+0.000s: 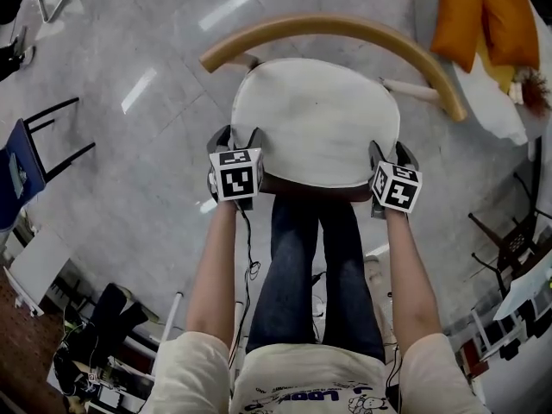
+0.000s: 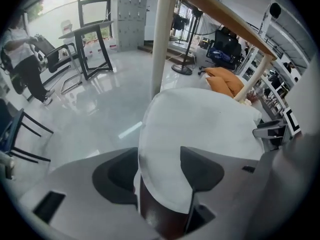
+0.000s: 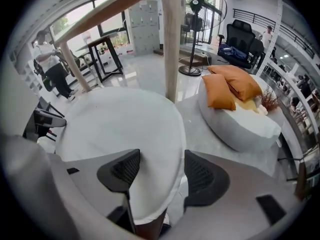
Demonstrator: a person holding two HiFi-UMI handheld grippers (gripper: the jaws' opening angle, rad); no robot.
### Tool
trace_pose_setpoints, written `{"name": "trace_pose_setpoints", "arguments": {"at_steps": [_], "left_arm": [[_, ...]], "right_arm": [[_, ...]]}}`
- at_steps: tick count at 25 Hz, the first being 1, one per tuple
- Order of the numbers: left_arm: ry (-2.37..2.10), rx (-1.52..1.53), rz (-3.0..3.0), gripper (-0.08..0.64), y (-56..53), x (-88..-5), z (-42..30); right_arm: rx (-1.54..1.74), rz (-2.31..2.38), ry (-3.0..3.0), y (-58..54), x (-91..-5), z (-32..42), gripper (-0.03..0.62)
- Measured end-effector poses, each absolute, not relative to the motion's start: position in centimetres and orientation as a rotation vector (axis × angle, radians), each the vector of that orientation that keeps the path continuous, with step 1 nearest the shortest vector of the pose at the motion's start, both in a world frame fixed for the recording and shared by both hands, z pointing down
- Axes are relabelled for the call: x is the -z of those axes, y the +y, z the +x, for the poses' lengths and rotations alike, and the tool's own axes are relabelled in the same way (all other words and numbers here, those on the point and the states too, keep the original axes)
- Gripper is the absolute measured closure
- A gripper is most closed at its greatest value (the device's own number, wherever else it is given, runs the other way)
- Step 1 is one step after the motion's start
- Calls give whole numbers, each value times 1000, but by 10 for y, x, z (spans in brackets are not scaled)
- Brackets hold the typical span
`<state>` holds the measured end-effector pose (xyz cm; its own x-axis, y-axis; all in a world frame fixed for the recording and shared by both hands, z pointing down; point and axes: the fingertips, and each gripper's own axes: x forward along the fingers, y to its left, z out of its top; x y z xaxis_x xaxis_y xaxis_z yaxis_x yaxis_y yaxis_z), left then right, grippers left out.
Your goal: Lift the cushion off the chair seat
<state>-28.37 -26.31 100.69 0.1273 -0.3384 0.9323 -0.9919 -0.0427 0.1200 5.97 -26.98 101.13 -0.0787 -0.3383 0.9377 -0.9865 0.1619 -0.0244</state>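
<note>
A white round cushion (image 1: 315, 119) lies on the dark seat (image 1: 310, 188) of a chair with a curved wooden backrest (image 1: 345, 28). My left gripper (image 1: 239, 136) is at the cushion's front left edge and my right gripper (image 1: 390, 153) at its front right edge, both pointing steeply down. In the left gripper view the left gripper (image 2: 157, 169) stands open, the cushion (image 2: 200, 129) rim lying between its jaws, pads apart from it. In the right gripper view the right gripper (image 3: 162, 171) is open the same way over the cushion (image 3: 120, 129) edge.
Orange pillows (image 1: 483, 15) rest on a white round pouf (image 3: 240, 129) right of the chair. A blue chair (image 1: 17, 171) stands at the left, a black chair (image 1: 509, 240) at the right. My legs are in front of the seat. A person (image 2: 25, 59) stands by a table (image 2: 92, 44).
</note>
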Motion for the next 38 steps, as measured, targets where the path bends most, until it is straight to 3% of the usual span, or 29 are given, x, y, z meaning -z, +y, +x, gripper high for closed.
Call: {"name": "trace_pose_setpoints", "arguments": {"at_steps": [8, 14, 16, 17, 18, 21, 28, 38], "left_arm": [[-1294, -893, 1531, 294, -267, -1019, -281], [-1282, -940, 1527, 355, -265, -1017, -277], [-1304, -973, 1521, 390, -263, -1014, -277], [-1318, -988, 1513, 419, -262, -1012, -278], [-1329, -999, 1504, 450, -262, -1010, -278], [-1333, -1017, 1495, 489, -260, -1001, -274], [-1353, -1035, 1544, 503, -248, -953, -262], [-1467, -929, 1596, 503, -205, -815, -243]], "right_arm": [[-980, 1299, -1591, -271, -1016, 59, 319], [-930, 1307, -1568, -270, -1011, 56, 368], [-887, 1330, -1545, -269, -1007, 62, 425], [-863, 1341, -1533, -269, -1004, 66, 503], [-848, 1345, -1529, -269, -1002, 68, 526], [-851, 1338, -1544, -269, -995, 72, 538], [-854, 1356, -1606, -252, -950, 76, 546], [-715, 1445, -1733, -228, -799, 94, 546]]}}
